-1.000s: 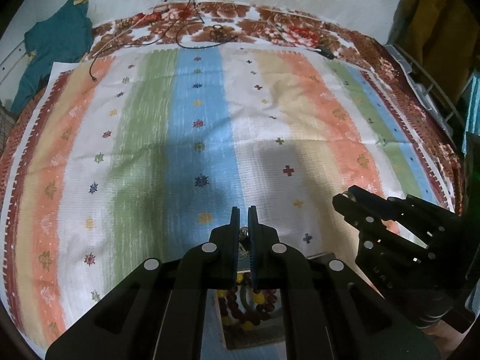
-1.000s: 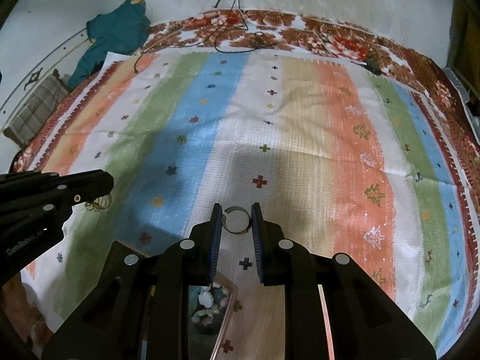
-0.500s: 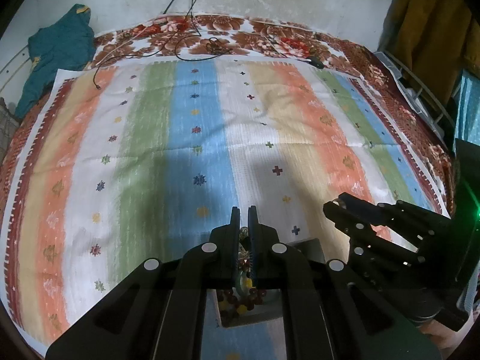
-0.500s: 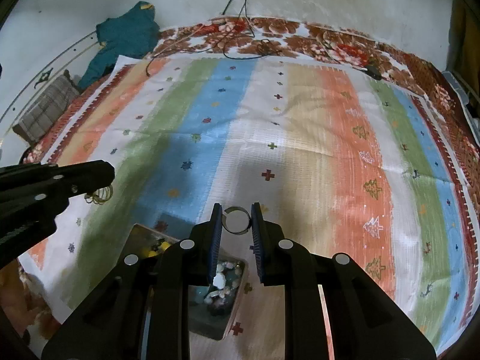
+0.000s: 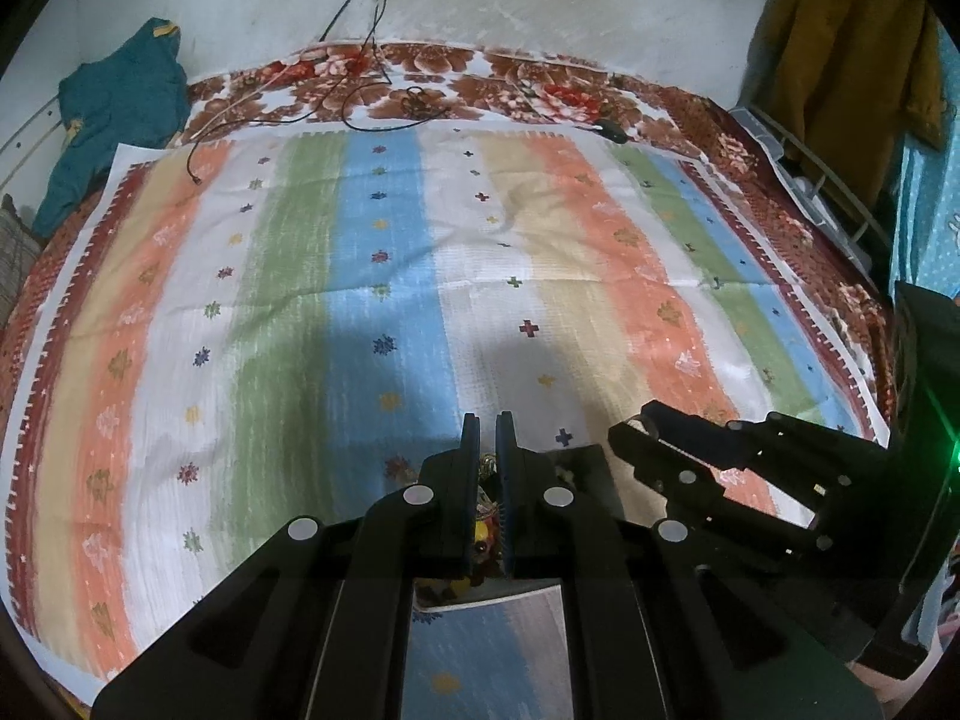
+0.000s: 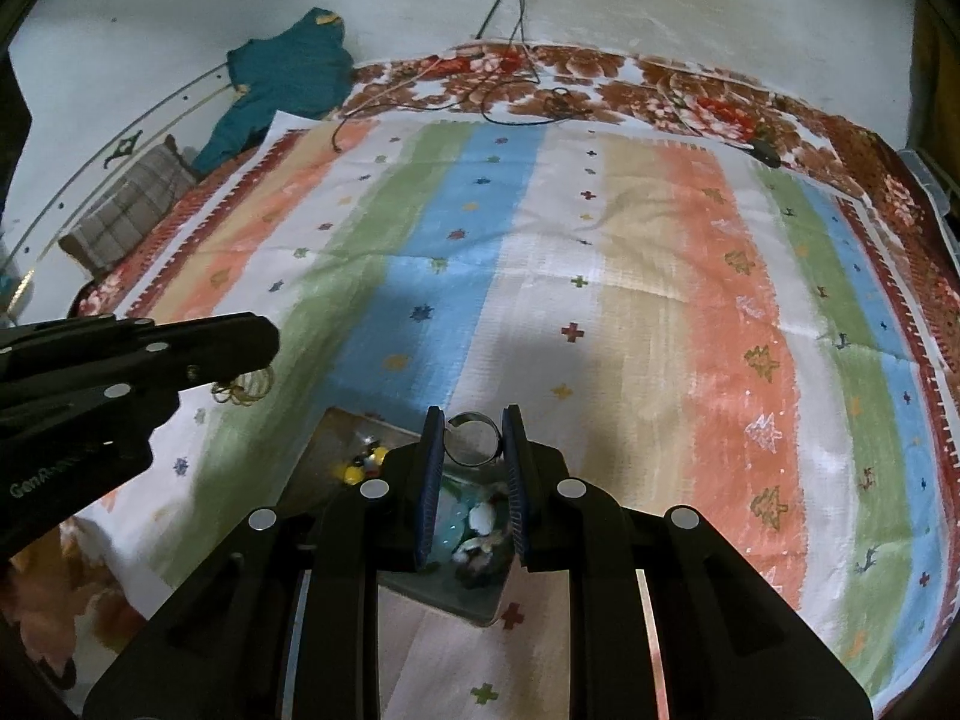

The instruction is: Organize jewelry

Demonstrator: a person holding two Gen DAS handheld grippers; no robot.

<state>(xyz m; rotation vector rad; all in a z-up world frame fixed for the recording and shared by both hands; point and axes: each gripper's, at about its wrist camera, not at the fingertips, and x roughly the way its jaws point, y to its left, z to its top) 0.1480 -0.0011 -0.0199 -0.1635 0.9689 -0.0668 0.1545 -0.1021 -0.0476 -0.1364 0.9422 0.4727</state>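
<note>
The ring (image 6: 472,440) is shiny smooth metal; the bedspread (image 6: 630,312) is rough matt woven cloth; the grippers look matt black plastic.

Both fisheye views are dim and slightly soft, with a bluish cast. The striped cloth (image 5: 480,276) is brightest at mid-frame; a broad soft shadow darkens it just ahead of each gripper, so the light seems to come from overhead or behind. Straight edges bow strongly outward, and black vignetting fills the corners. The wall (image 6: 660,6) looks evenly pale, without glare.
</note>
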